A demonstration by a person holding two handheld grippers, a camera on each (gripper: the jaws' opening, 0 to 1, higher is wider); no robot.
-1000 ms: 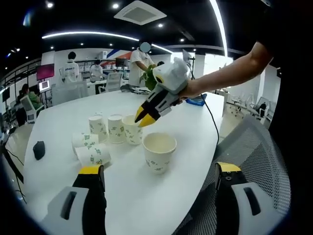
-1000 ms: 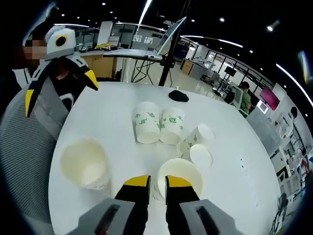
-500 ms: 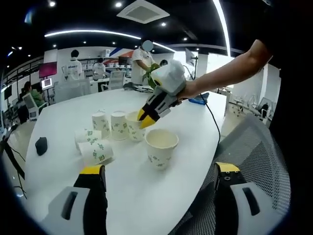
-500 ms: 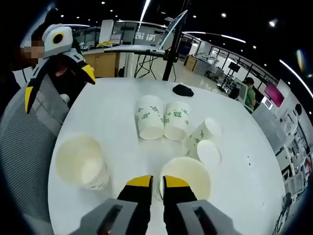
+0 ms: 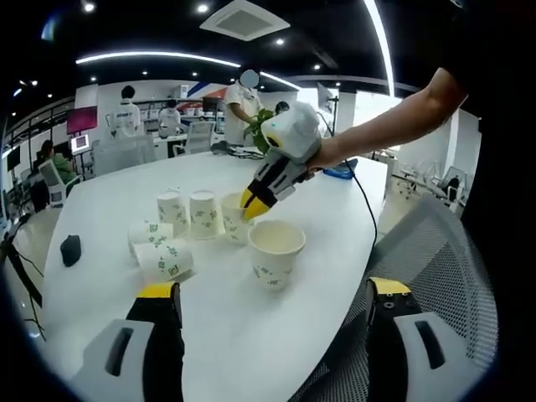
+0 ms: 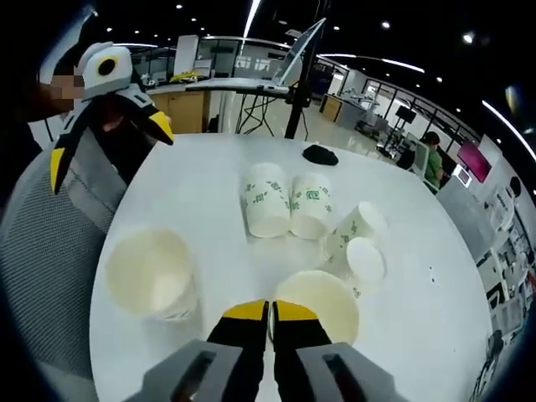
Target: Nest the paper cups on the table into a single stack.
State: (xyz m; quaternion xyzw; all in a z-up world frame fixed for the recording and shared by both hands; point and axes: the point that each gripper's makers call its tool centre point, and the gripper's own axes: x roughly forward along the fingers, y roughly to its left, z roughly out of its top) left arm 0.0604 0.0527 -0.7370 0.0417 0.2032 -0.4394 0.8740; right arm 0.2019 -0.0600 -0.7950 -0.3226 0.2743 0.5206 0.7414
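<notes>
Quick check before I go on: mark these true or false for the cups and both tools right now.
1. The right tool is pinching the rim of an upright cup. True.
2. The left tool holds a cup. False: its jaws are wide apart, holding nothing.
3. Two cups lie on their sides. True.
4. All cups are already stacked. False: they sit separately on the table.

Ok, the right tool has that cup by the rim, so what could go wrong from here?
1. The right tool pinches only the thin rim of the upright cup; it could crumple or slip when lifted.
2. Two cups on their sides lie close beside it and could get knocked and roll.
3. The other upright cup stands near the table edge by the chair, so a hard push while nesting might tip it off.
</notes>
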